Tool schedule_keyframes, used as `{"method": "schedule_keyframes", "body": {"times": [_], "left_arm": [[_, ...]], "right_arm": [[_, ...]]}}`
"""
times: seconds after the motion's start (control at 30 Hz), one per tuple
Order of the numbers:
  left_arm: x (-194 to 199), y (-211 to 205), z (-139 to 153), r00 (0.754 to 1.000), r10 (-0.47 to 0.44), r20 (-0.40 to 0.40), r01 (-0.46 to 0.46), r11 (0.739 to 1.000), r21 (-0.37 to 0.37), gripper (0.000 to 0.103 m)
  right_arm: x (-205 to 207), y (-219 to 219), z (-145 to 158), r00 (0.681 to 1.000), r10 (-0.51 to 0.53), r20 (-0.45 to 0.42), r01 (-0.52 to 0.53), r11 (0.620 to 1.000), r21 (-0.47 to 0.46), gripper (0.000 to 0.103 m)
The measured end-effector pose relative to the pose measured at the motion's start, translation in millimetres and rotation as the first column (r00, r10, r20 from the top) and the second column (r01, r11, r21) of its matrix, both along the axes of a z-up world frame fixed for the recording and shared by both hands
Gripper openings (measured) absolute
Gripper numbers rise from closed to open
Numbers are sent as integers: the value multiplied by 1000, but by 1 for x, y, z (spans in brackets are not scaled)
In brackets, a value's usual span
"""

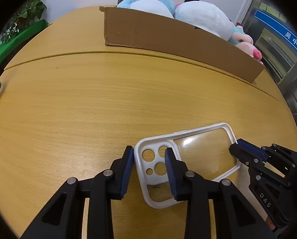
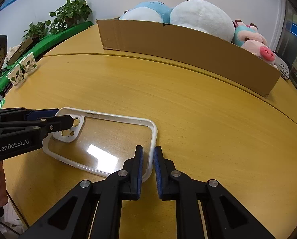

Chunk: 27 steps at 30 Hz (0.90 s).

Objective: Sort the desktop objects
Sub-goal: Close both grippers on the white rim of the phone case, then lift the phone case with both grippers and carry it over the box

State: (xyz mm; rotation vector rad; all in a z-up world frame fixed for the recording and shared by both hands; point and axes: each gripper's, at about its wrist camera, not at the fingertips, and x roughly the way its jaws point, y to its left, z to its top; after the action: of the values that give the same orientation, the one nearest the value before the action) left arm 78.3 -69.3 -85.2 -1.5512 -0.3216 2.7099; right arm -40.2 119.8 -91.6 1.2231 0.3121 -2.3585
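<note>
A clear phone case with a white rim (image 1: 198,151) lies flat on the wooden table; it also shows in the right wrist view (image 2: 108,139). My left gripper (image 1: 149,159) is open around the case's camera end: one finger is outside the rim, the other over the camera cut-outs. It shows from the side in the right wrist view (image 2: 62,119). My right gripper (image 2: 148,159) straddles the rim at the opposite end with the jaws nearly closed on it. It shows in the left wrist view (image 1: 236,149).
A long cardboard box (image 2: 178,45) holding plush toys (image 2: 200,16) stands across the far side of the table. Two patterned paper cups (image 2: 22,69) stand at the left edge. Potted plants (image 2: 68,14) sit beyond on a green surface.
</note>
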Motion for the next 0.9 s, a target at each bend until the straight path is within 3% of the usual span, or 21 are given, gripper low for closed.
{"method": "schedule_keyframes", "body": {"times": [0.13, 0.47, 0.9], "left_arm": [[1, -7, -1, 1000, 12, 11, -12, 999, 46, 9], [-11, 8, 1, 999, -33, 19, 31, 995, 95, 8], [-49, 16, 47, 993, -70, -91, 77, 994, 77, 8]], "right_arm": [[-2, 12, 0, 999, -27, 22, 28, 999, -36, 7], [3, 38, 7, 995, -103, 14, 104, 991, -90, 7], [-14, 48, 35, 988, -151, -26, 146, 980, -139, 7]]}}
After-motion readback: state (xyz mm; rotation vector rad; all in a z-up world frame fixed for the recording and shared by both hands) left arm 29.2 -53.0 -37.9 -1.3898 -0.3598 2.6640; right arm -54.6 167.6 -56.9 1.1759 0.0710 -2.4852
